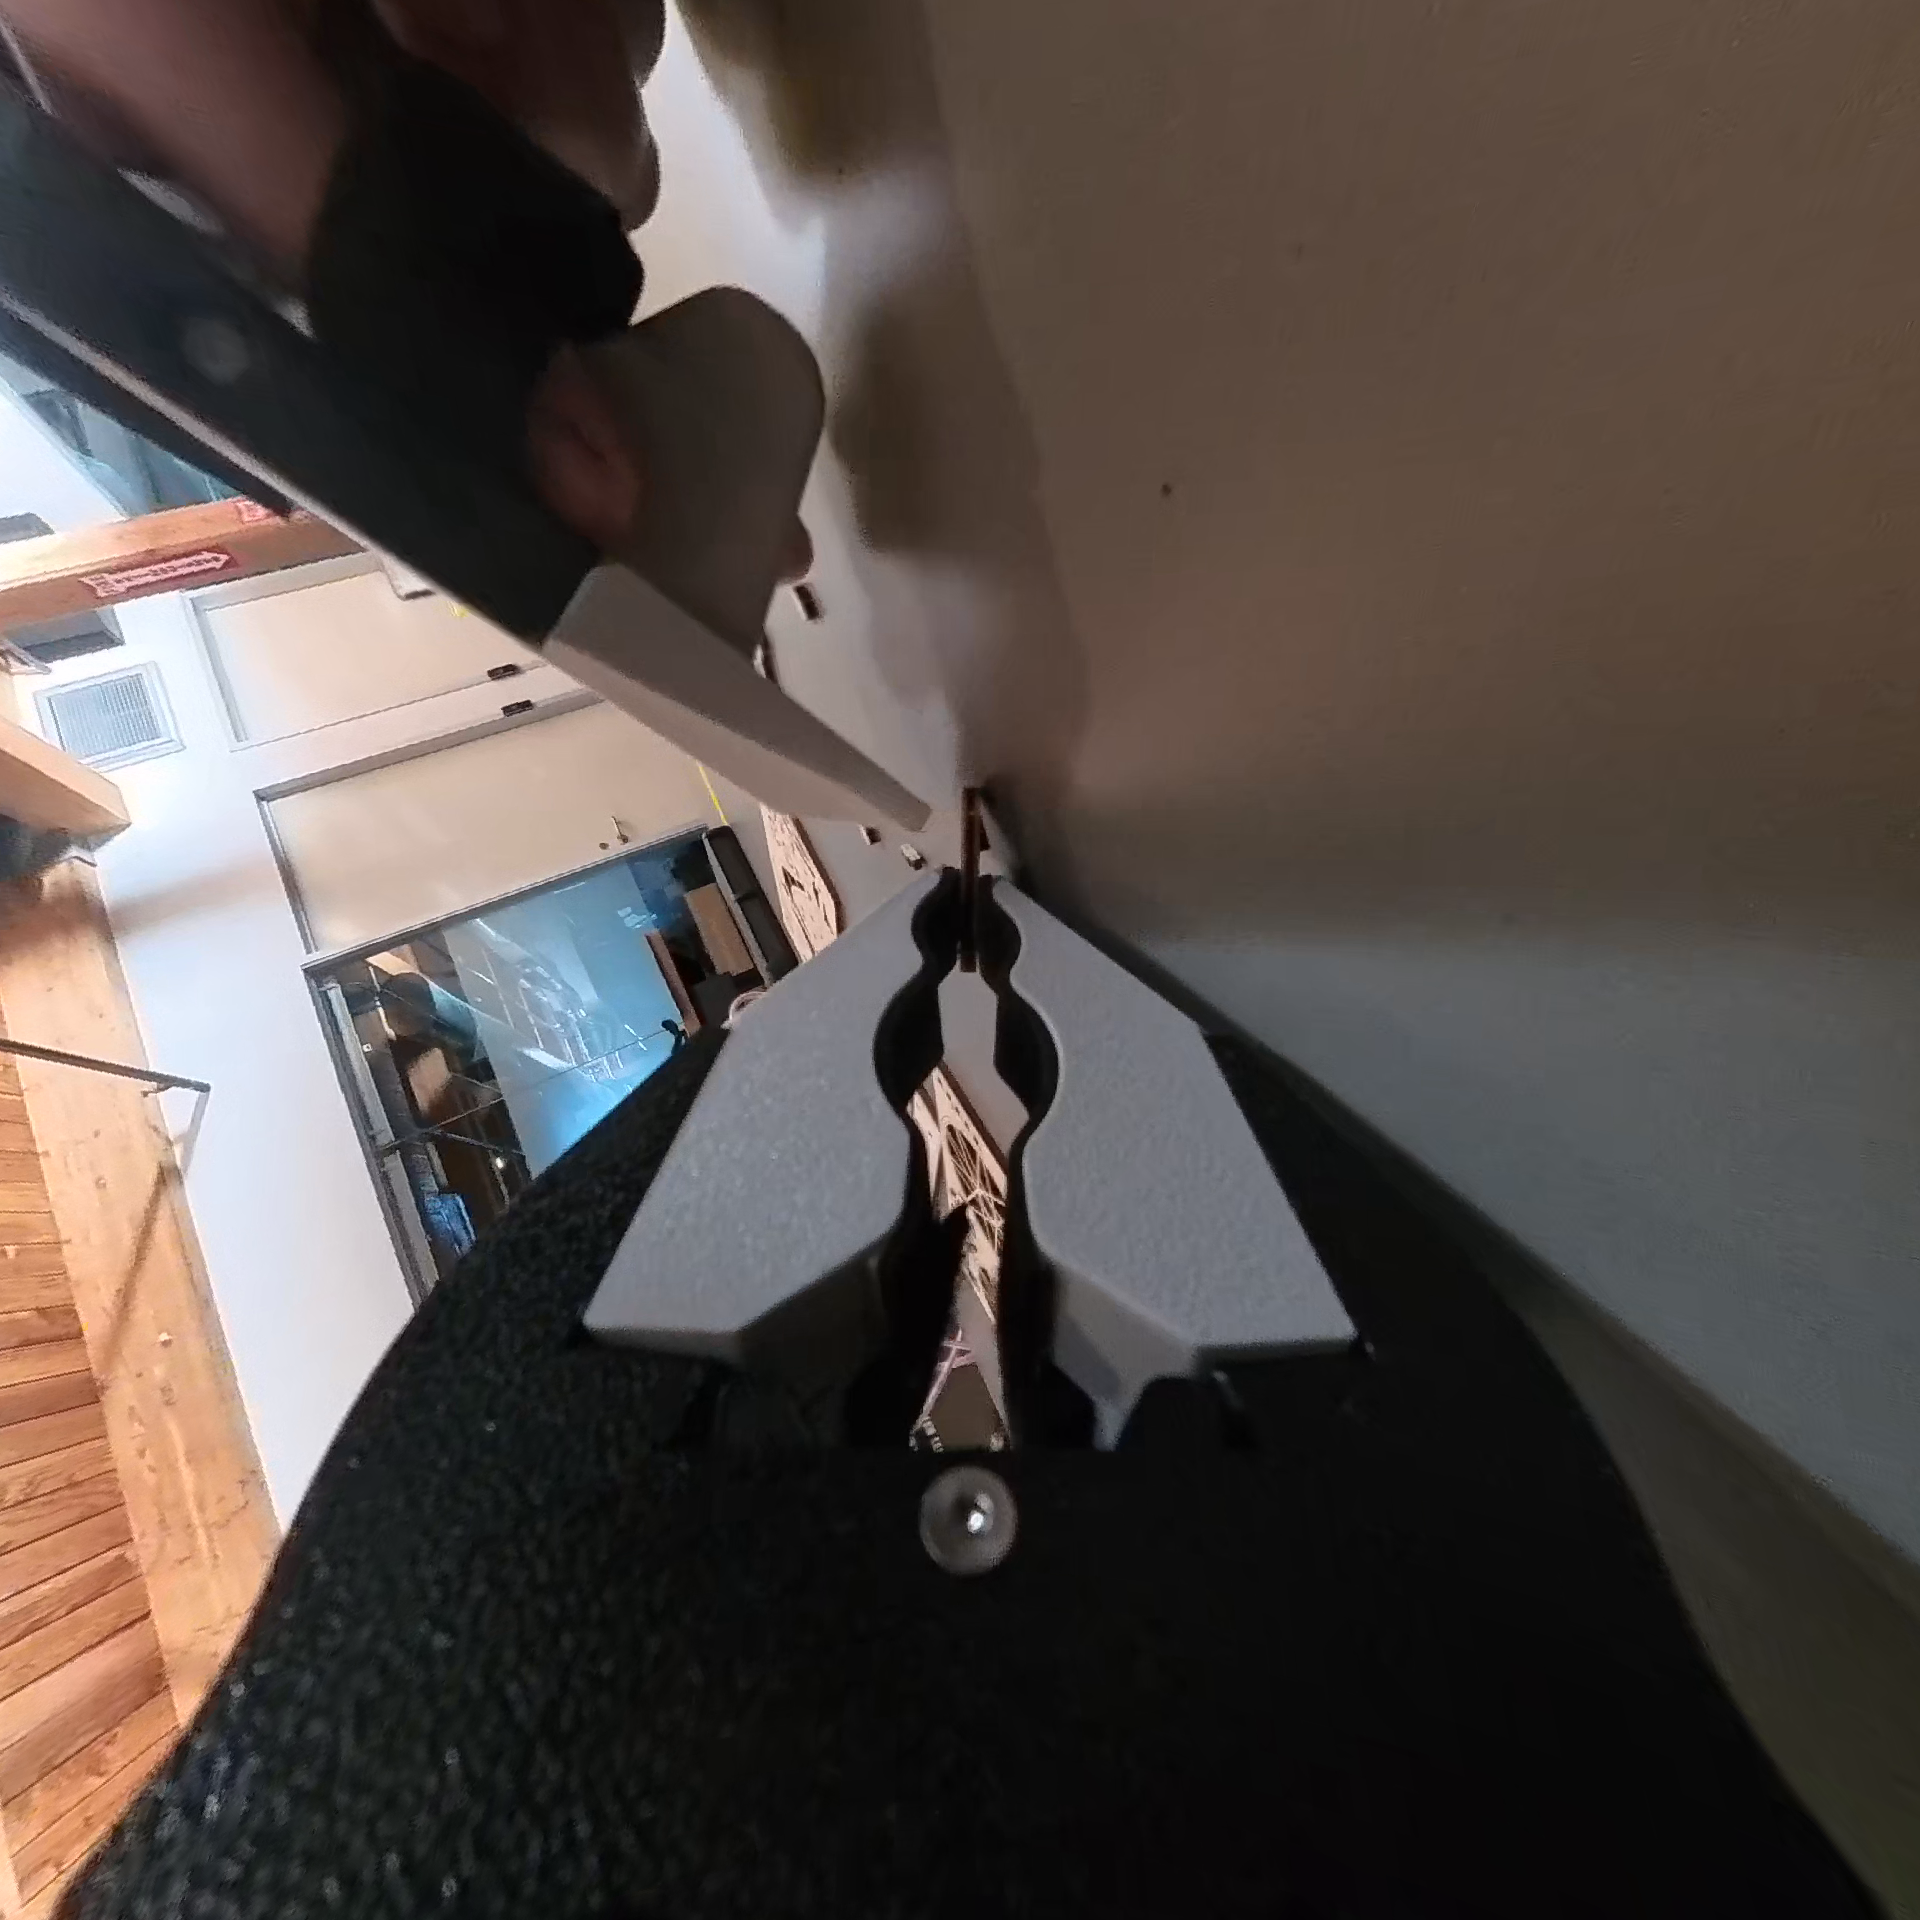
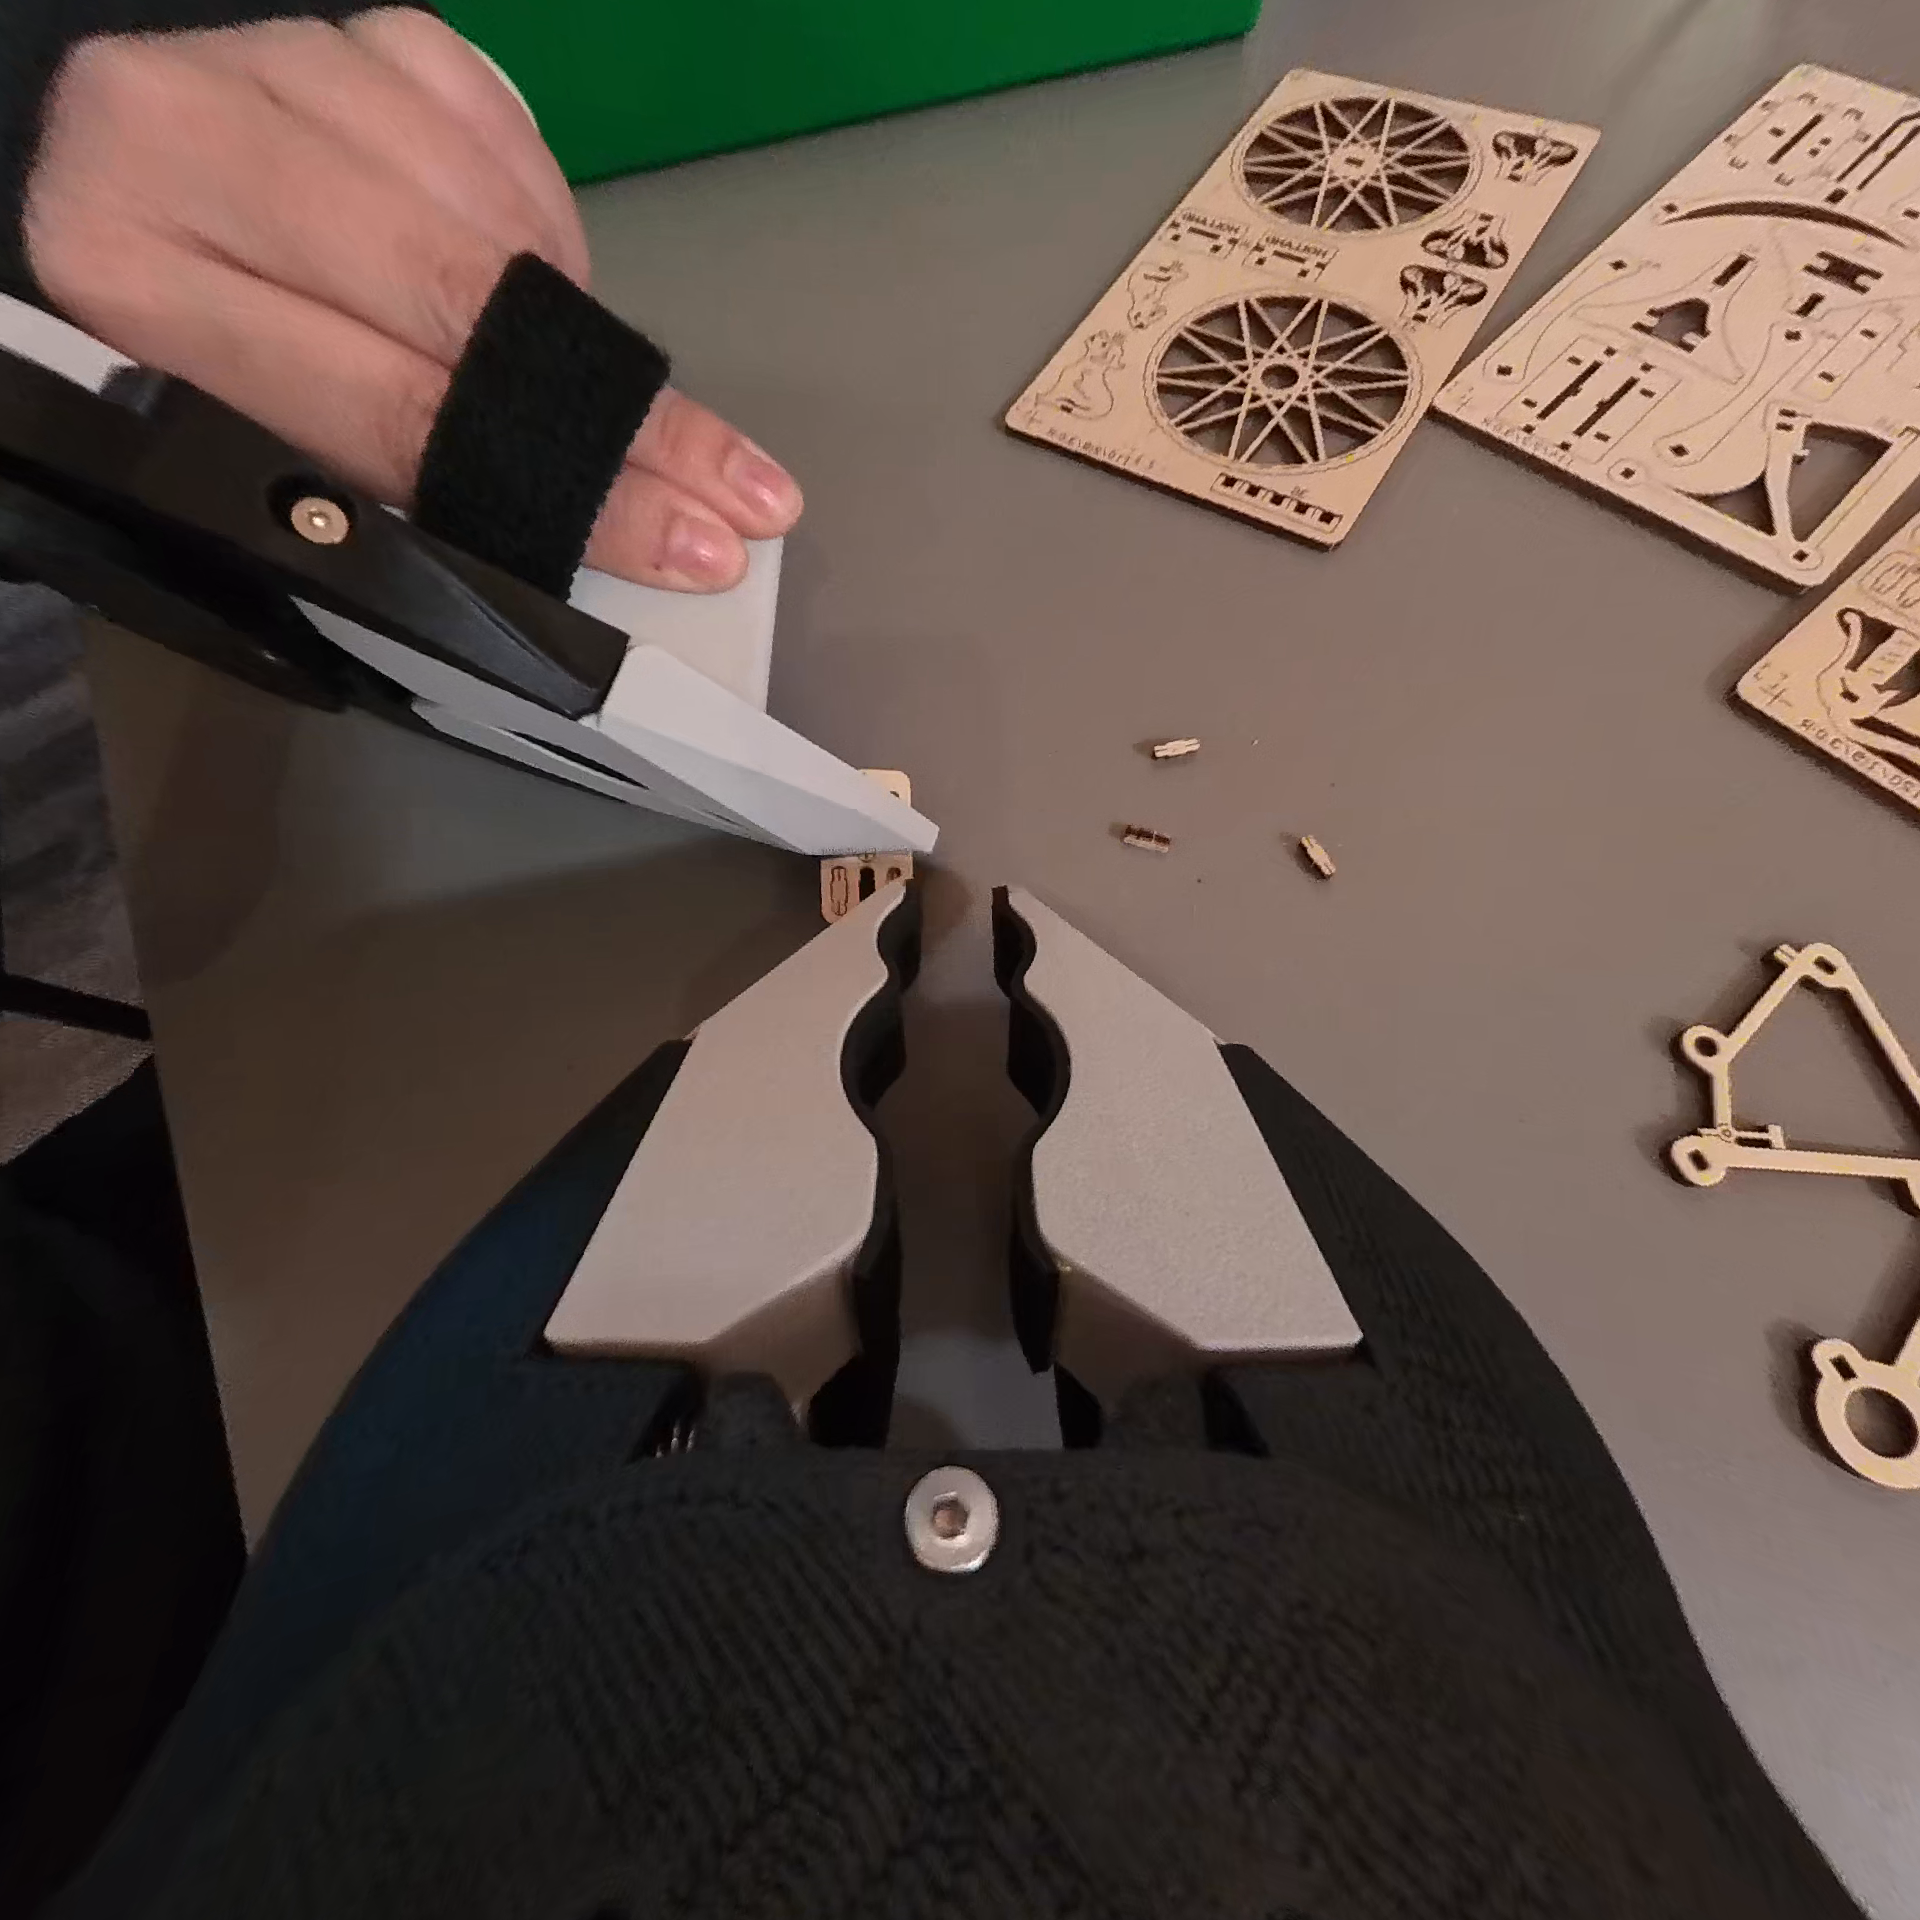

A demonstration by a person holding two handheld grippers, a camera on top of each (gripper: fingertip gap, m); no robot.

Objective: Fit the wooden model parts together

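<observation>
In the right wrist view my left gripper (image 2: 906, 831) comes in from the upper left, held by a hand, and is shut on a small wooden sheet piece (image 2: 860, 885) just above the grey table (image 2: 1039, 623). In the left wrist view the left gripper (image 1: 971, 883) pinches this piece (image 1: 972, 821), seen edge-on. My right gripper (image 2: 956, 906) is open and empty, its tips right beside the piece. One of its fingers (image 1: 727, 686) shows in the left wrist view, its tip close to the piece.
Three small wooden connectors (image 2: 1175, 748) (image 2: 1146, 836) (image 2: 1315, 855) lie loose to the right. Three laser-cut sheets lie at the back right, one with two wheels (image 2: 1299, 301). A cut-out frame part (image 2: 1808, 1091) lies at the right edge. A green box (image 2: 831, 73) stands behind. Both grippers' tips are close together, under 4 cm apart.
</observation>
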